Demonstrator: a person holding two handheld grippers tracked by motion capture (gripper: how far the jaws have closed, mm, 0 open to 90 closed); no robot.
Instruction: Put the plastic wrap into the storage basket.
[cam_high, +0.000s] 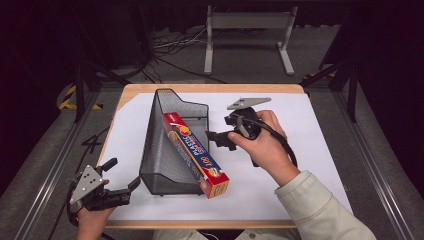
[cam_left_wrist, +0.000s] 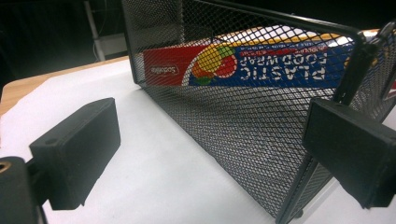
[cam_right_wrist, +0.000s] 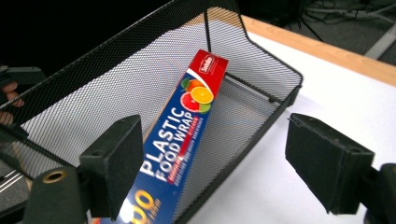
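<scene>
High view first: the plastic wrap box (cam_high: 196, 154) lies slanted inside the black mesh basket (cam_high: 162, 145), its red far end against the basket's tall back corner and its near end poking out over the low front edge, above the white sheet on the counter (cam_high: 280, 192). The placing looks largely done, then: the box is in, nobody is holding it.

And the right hand-held gripper (cam_high: 218, 139) sits just right of the basket with its jaws spread wide and nothing between them. Right gripper view confirms it, both black pads apart, looking down on the box (cam_right_wrist: 180, 140) and the mesh wall (cam_right_wrist: 84, 112).

Over at the near left corner of the counter, the left hand-held gripper (cam_high: 122, 174) is also open and empty, its jaws pointing at the basket's near left side. Left gripper view puts the mesh (cam_left_wrist: 243, 126) right ahead, the box's label (cam_left_wrist: 261, 67) readable through it, upside down.

What's left, I'd judge: perhaps nudging the overhanging end in, or steadying the basket. Otherwise this one is close to finished.
</scene>
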